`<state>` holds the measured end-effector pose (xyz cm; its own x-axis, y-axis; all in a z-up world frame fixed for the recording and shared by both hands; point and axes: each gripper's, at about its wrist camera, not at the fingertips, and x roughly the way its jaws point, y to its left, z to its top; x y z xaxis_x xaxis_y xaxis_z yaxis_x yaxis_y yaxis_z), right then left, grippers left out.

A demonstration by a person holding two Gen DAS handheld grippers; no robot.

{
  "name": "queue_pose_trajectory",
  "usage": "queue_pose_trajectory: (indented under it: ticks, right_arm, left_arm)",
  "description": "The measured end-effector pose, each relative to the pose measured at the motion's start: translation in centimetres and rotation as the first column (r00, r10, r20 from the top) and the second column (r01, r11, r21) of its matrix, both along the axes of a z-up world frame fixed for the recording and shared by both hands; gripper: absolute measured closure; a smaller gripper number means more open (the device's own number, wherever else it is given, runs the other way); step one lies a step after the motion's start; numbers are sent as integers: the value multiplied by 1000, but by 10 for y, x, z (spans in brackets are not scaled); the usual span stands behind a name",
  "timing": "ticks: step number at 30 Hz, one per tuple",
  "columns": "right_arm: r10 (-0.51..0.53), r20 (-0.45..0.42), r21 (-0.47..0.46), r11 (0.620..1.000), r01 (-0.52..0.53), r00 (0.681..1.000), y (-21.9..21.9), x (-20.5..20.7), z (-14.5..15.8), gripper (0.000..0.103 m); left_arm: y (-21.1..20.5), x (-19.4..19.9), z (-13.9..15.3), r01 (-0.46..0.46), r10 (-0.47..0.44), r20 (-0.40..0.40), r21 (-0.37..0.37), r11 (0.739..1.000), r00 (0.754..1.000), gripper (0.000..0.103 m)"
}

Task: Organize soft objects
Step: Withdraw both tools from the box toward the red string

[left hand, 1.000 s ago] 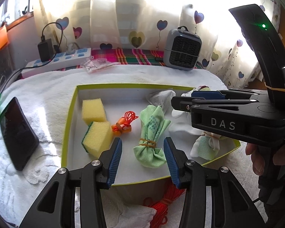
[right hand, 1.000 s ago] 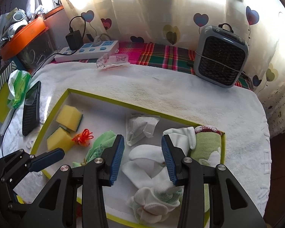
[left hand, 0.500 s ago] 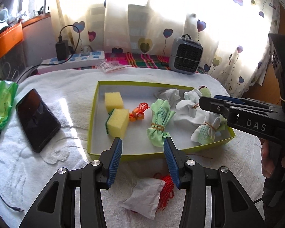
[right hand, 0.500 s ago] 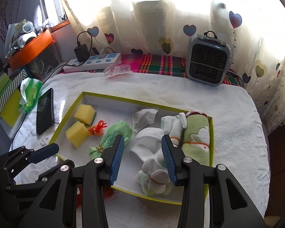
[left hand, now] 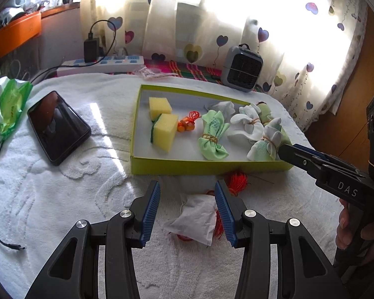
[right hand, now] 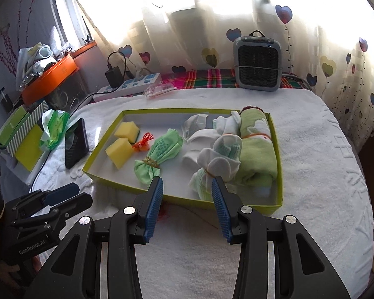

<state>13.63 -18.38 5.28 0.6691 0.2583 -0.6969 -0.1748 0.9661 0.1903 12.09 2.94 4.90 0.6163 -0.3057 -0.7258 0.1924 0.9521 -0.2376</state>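
Left gripper (left hand: 187,209): jaws apart, empty, framing the white pouch (left hand: 194,220) for pickup.
Right gripper (right hand: 187,208): open, empty, hovering by the tray (right hand: 278,164).
Tray: sorted sponges (left hand: 163,130), cloth bundles.

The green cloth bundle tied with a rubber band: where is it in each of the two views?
Left wrist: green bundle at picture centre, inside the tray.
Right wrist: green bundle left of centre, near the tray's front wall.
Shared landmark: orange string, between the bundle and the sponges.
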Motion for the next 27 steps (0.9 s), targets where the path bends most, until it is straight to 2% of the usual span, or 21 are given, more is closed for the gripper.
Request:
queue_pose_trajectory:
  ticks: [6, 11, 17, 27]
  right_arm:
    - [6, 8, 43, 999, -7, 1000, -1, -17, -5, 61]
    - [7, -7, 42, 999, -7, 1000, 3, -26, -15, 61]
    - [32, -54, 58, 998, -29, 998, 9, -29, -32, 61]
    - [18, -85, 82, 997, -11, 996, 7, -27, -41, 61]
  left_arm:
    - [-1, -4, -10, 38, -38, -27, -11, 999, 999, 56]
    - [-5, -2, -18, 57, -58, -47, -15, 998, 997, 56]
    - [-6, 5, -30, 82, -86, -86, -51, 995, 993, 56]
    - [-1, 11, -37, 70, -78, -106, -80, 994, 991, 56]
